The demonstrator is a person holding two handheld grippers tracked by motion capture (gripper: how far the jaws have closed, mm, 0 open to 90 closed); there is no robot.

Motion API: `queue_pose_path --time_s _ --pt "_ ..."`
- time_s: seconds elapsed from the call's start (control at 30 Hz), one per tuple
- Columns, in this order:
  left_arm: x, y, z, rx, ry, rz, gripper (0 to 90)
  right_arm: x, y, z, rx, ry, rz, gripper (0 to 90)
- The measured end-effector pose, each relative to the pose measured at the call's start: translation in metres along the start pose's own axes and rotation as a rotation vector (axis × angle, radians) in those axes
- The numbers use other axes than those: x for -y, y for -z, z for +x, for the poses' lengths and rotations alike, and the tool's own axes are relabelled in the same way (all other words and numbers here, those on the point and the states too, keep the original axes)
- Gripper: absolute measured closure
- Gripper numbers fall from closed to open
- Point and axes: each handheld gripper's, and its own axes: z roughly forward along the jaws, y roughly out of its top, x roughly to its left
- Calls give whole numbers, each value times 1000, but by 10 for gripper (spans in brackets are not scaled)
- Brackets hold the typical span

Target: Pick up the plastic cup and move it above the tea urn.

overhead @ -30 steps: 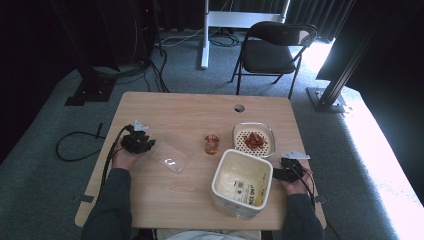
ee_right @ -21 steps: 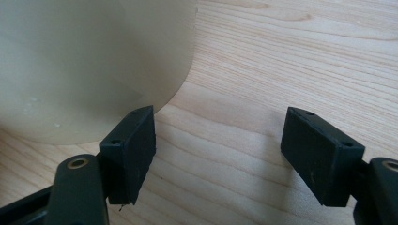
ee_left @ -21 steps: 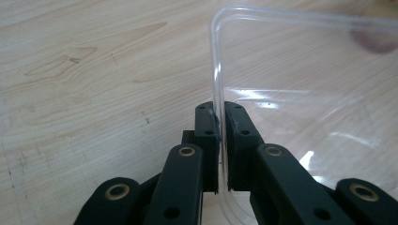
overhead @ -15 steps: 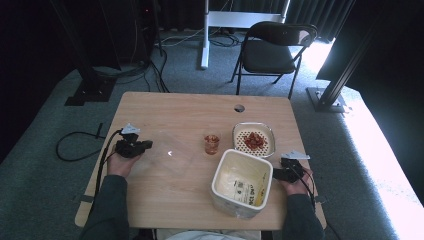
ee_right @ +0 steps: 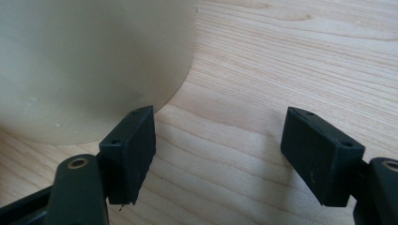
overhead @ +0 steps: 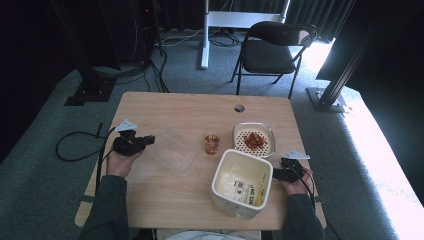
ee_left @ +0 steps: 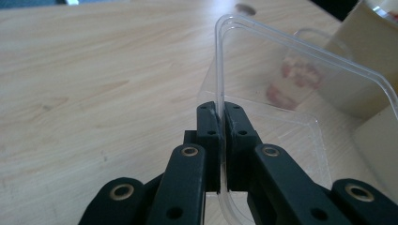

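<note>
Gripping the rim of a clear plastic lid [ee_left: 277, 93], the left gripper [ee_left: 220, 119] has its jaws clenched on the thin edge; they have just been closing, with the lid between them. From the high view the left gripper [overhead: 148, 140] sits at the near left of the wooden surface [overhead: 190, 107], and the lid [overhead: 172, 149] extends rightward from it, tilted and partly raised off the wood

Near right — the right gripper [ee_right: 218, 145] rests with its jaws released, bare wood between them; one jaw lies just beside the wall of a cream tub [ee_right: 89, 61]. In the high view the right gripper [overhead: 276, 173] is just beside the tub [overhead: 241, 182], which stands open at the near edge

Farther back — a small glass cup [overhead: 211, 143] with reddish contents stands between lid and tub, and a shallow dish [overhead: 253, 140] holding red pieces lies just behind the tub. Beyond the surface stands a black folding chair [overhead: 272, 50] on grey carpet
</note>
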Motion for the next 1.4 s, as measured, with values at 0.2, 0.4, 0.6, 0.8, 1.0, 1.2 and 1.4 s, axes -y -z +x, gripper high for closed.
queue_pose_path --time_s 0.2,0.4,0.6,0.8,1.0,1.2,1.4 --pt "-15 8 -12 11 -22 -18 877 0 0 0 0 -1 0 261" --pt "-31 14 -26 23 -27 -42 877 0 0 0 0 0 0 261" --pt "-53 19 -39 44 -47 -63 876 0 0 0 0 0 -1 261" --pt "-73 23 -55 71 -70 -89 877 0 0 0 0 0 -2 261" --pt "-91 20 -78 126 -106 -103 876 0 0 0 0 -1 -1 261" --pt "-103 9 -110 178 -177 -87 874 0 0 0 0 0 -1 261" --pt "-113 -3 -144 237 -253 -69 869 0 0 0 -1 1 0 261"
